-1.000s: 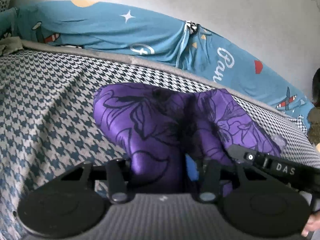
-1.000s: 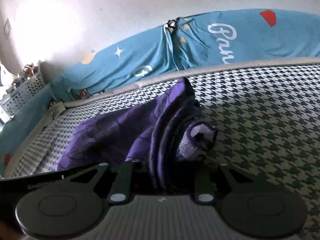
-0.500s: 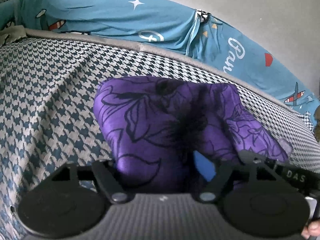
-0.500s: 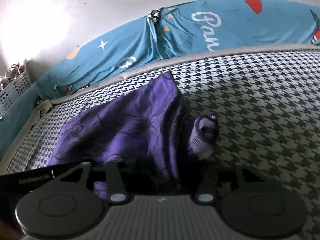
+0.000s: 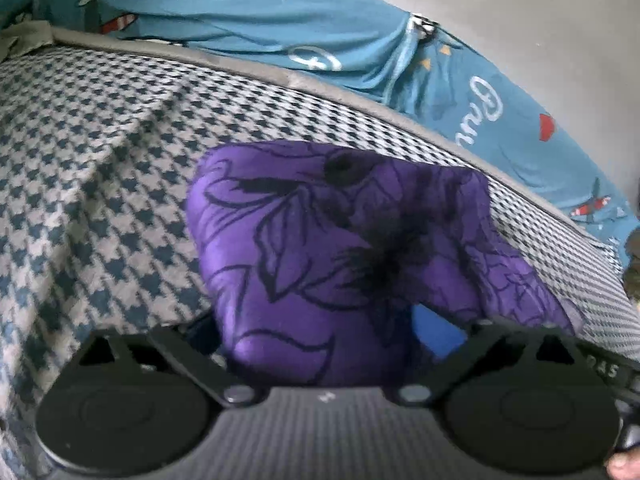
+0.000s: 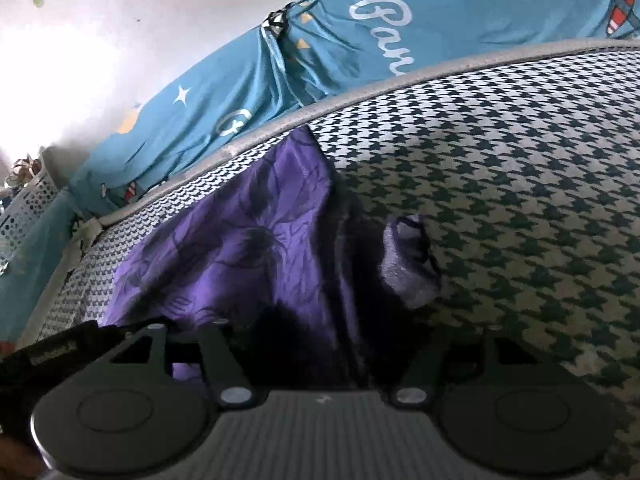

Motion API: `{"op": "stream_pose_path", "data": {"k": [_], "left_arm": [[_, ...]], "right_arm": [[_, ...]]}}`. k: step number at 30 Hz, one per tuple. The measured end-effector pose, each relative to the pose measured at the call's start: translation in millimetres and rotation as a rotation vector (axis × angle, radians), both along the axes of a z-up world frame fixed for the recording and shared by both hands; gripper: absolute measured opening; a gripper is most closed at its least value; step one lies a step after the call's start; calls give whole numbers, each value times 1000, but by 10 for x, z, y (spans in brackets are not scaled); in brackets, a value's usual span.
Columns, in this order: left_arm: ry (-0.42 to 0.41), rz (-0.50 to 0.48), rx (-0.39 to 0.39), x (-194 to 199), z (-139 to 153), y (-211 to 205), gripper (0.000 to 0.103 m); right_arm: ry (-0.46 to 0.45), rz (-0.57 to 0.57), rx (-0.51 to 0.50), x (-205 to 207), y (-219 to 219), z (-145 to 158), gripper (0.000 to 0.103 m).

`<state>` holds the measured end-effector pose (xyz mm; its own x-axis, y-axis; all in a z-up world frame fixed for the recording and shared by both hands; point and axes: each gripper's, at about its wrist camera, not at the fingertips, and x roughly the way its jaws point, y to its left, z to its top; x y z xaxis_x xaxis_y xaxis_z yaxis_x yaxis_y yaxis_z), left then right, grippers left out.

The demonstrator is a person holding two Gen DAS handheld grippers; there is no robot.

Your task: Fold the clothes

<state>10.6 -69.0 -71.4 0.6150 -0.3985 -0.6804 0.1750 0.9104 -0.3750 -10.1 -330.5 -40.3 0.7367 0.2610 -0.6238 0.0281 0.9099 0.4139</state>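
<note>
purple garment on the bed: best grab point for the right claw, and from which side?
Judging by its pose, take the pale bunched end sticking out at the right of the purple garment. Come from the near right over bare houndstooth cover. That end stands proud, while the rest lies flat in layers. The right claw is opening now.

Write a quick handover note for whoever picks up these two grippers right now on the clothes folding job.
Left gripper: jaws opening, purple garment between them, not pinched.
Right gripper: jaws opening, the garment's edge between them, released.
Garment lies bunched on the houndstooth bed cover, near the far edge by the blue sheet; a pale purple end sticks out on the right.
Done: a rough fold, just laid down.
Left: probably tuck in the loose end and flatten or fold once more.
</note>
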Motion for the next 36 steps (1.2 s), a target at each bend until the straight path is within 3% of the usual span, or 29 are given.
{"op": "stream_pose_path", "data": {"k": [3, 5, 9, 24, 36], "left_arm": [[-3, -15, -18, -5, 32, -34, 73], [-13, -9, -31, -20, 69, -26, 64], [-34, 22, -85, -35, 176, 57, 46], [-134, 72, -95, -144, 582, 318, 45], [-171, 216, -80, -178, 911, 817, 45]], "right_arm": [[-10, 23, 10, 26, 40, -8, 48], [-17, 40, 11, 37, 74, -2, 29], [-52, 64, -23, -2, 172, 72, 24], [-181, 145, -68, -89, 523, 435, 22], [-239, 249, -57, 72, 1030, 621, 22]]}}
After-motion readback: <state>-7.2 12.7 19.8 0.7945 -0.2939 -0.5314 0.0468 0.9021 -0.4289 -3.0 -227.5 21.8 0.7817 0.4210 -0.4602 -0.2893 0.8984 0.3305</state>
